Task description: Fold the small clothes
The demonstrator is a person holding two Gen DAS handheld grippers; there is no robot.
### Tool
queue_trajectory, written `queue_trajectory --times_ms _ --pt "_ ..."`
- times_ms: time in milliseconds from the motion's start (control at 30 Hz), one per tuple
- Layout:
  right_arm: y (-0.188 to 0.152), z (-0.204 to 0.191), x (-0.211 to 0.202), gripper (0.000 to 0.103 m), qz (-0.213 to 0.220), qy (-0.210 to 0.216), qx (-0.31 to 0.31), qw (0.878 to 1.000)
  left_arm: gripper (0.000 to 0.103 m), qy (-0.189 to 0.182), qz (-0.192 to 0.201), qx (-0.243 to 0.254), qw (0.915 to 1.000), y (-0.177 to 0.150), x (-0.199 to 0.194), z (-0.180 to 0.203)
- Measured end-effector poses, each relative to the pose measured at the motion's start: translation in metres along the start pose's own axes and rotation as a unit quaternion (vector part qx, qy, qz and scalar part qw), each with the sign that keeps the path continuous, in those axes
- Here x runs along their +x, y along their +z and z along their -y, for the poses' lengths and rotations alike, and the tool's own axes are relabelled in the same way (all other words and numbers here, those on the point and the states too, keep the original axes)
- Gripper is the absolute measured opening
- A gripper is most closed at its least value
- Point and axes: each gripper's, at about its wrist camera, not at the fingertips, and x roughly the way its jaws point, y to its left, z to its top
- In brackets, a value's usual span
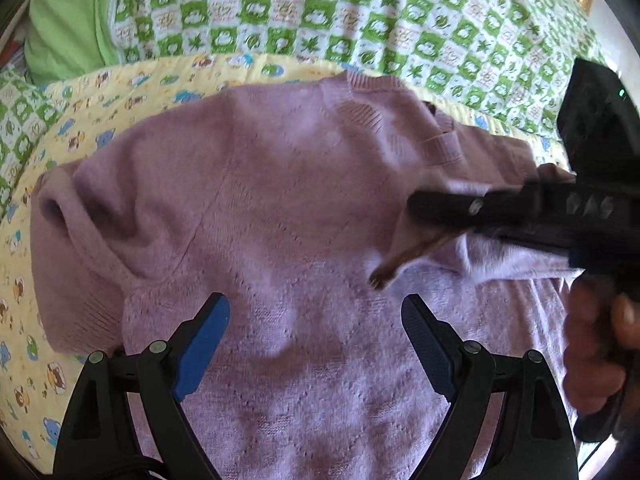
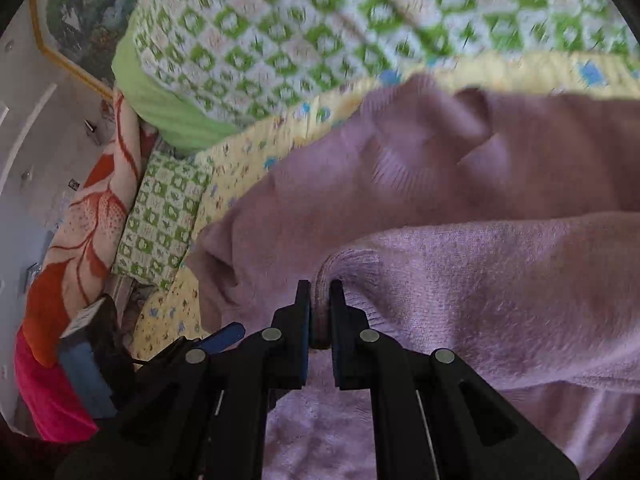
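Note:
A small lilac knit sweater (image 1: 280, 200) lies spread on a yellow cartoon-print blanket (image 1: 60, 128). My left gripper (image 1: 316, 320) is open and empty, hovering over the sweater's lower body. My right gripper (image 2: 320, 308) is shut on the ribbed cuff of the sweater's sleeve (image 2: 480, 280) and holds it lifted across the body. The right gripper also shows in the left wrist view (image 1: 440, 208), coming in from the right with the sleeve. The other sleeve (image 1: 68, 240) lies folded at the left.
A green-and-white checked quilt (image 1: 320, 12) covers the bed behind the blanket. A green pillow (image 1: 68, 20) lies at the back left. In the right wrist view an orange floral cloth (image 2: 92, 216) and a pink one (image 2: 48, 400) lie at the left.

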Motion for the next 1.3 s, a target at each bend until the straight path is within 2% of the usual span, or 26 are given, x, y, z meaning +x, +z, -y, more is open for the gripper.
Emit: queue_trajectory --times_ms 67,133,200,233,333,400,500,567,600,633,667,733,800,833,900,967,1067,1200,1300 --pt "-0.002 0.007 0.009 0.013 -0.024 -0.004 0.011 1.0 0.088 -0.002 -0.011 -0.008 0.9999 0.001 0.008 -0.002" --pt "-0.003 0.013 0.009 0.024 -0.029 -0.006 0.026 0.999 0.088 0.0 -0.016 -0.01 0.9998 0.004 0.016 -0.002" --pt "-0.009 0.018 -0.007 0.042 -0.01 0.003 0.039 0.999 0.088 -0.002 -0.021 -0.004 0.9998 0.008 0.025 0.002" --pt "-0.012 0.023 -0.015 0.045 0.0 0.004 0.041 0.999 0.088 0.0 -0.024 0.003 0.9997 0.011 0.03 0.005" --pt "-0.018 0.035 -0.048 0.046 0.031 -0.006 0.045 0.998 0.089 0.008 -0.027 0.026 0.9993 0.021 0.045 0.015" --pt "-0.025 0.042 -0.077 0.046 0.053 -0.023 0.046 0.997 0.089 0.001 -0.035 0.025 0.9991 0.031 0.057 0.017" --pt "-0.035 0.051 -0.109 0.046 0.082 -0.034 0.054 0.995 0.089 -0.021 -0.061 -0.006 0.9979 0.045 0.08 0.015" --pt "-0.044 0.055 -0.128 0.046 0.101 -0.043 0.062 0.992 0.084 -0.048 -0.05 -0.027 0.9972 0.055 0.085 0.017" --pt "-0.049 0.057 -0.136 0.046 0.11 -0.048 0.069 0.99 0.063 -0.07 -0.05 -0.033 0.9958 0.058 0.086 0.018" --pt "-0.054 0.061 -0.144 0.046 0.119 -0.051 0.078 0.989 0.026 -0.096 -0.054 -0.039 0.9931 0.061 0.086 0.021" --pt "-0.059 0.064 -0.152 0.046 0.127 -0.056 0.085 0.987 0.008 -0.122 -0.063 -0.047 0.9894 0.063 0.086 0.023" --pt "-0.066 0.07 -0.163 0.046 0.145 -0.075 0.096 0.982 0.007 -0.163 -0.055 -0.066 0.9828 0.068 0.068 0.026" --pt "-0.072 0.08 -0.181 0.046 0.169 -0.099 0.113 0.974 0.007 -0.189 -0.008 -0.066 0.9797 0.074 0.031 0.023" --pt "-0.074 0.085 -0.189 0.046 0.181 -0.108 0.121 0.97 0.007 -0.192 0.018 -0.066 0.9789 0.075 0.011 0.016" --pt "-0.076 0.096 -0.203 0.047 0.2 -0.122 0.136 0.963 0.007 -0.178 0.039 -0.073 0.9806 0.071 -0.005 -0.006" --pt "-0.077 0.111 -0.213 0.05 0.212 -0.14 0.156 0.955 0.007 -0.151 0.025 -0.086 0.9844 0.061 0.004 -0.033" --pt "-0.074 0.129 -0.216 0.05 0.215 -0.154 0.179 0.948 0.007 -0.141 0.001 -0.129 0.9816 0.044 0.013 -0.07" --pt "-0.061 0.137 -0.204 0.05 0.2 -0.173 0.166 0.95 0.007 -0.122 -0.002 -0.146 0.9817 0.019 0.01 -0.091" --pt "-0.046 0.142 -0.186 0.051 0.178 -0.179 0.148 0.956 0.007 -0.12 -0.009 -0.149 0.9815 0.003 0.012 -0.088"
